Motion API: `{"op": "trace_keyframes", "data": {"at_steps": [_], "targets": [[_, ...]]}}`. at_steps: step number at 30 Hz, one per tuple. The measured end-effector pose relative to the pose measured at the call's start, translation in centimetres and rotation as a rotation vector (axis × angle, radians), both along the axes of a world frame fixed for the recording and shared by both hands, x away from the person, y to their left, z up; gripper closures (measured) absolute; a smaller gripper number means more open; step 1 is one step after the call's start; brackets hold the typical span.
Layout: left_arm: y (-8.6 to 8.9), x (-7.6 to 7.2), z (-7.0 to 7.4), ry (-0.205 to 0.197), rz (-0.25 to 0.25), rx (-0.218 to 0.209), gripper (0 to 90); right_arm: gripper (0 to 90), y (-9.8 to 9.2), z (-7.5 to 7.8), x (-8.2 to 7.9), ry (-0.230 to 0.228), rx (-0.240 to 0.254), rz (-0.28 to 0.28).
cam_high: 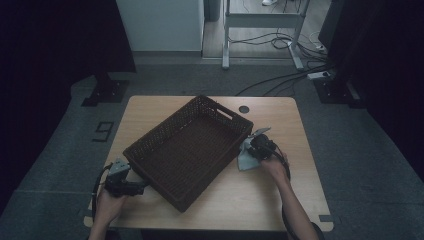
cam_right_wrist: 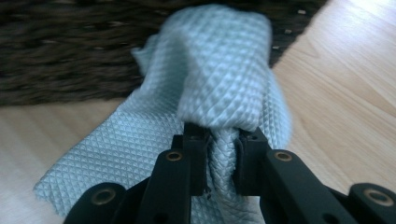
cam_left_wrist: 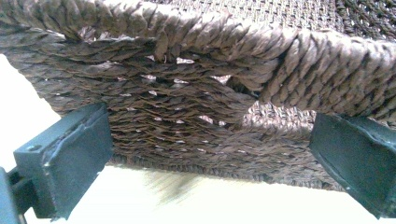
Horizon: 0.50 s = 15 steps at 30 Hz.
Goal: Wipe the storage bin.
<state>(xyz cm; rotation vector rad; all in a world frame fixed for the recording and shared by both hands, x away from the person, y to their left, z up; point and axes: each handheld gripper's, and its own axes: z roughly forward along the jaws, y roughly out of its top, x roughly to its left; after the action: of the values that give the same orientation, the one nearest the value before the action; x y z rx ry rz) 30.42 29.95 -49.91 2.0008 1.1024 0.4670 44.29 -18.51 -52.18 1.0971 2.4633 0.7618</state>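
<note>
Pale blue waffle-weave cloth, bunched and clamped between the jaws of my right gripper, lies on the wooden table just beside the brown wicker basket. My left gripper, jaws spread wide, faces the basket's corner, seemingly without touching it.

A basket sits on the table, turned at an angle so one corner points toward the person and its handle end points away. The left gripper lies at the basket's near-left corner, jaws spread either side of the woven wall. To the right of the basket, just beside its right wall, a cloth lies partly on the table, with the right gripper pinching a fold of it. A hole lies in the table behind the basket.
</note>
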Motion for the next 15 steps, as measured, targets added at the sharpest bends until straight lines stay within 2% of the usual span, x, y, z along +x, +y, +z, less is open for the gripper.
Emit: {"op": "trace_keyframes", "data": {"at_steps": [15], "targets": [[0.0,0.0,0.0,0.0,0.0,0.0,0.0,76.6,1.9,0.4,-1.9,0.011,0.03,0.081]]}}
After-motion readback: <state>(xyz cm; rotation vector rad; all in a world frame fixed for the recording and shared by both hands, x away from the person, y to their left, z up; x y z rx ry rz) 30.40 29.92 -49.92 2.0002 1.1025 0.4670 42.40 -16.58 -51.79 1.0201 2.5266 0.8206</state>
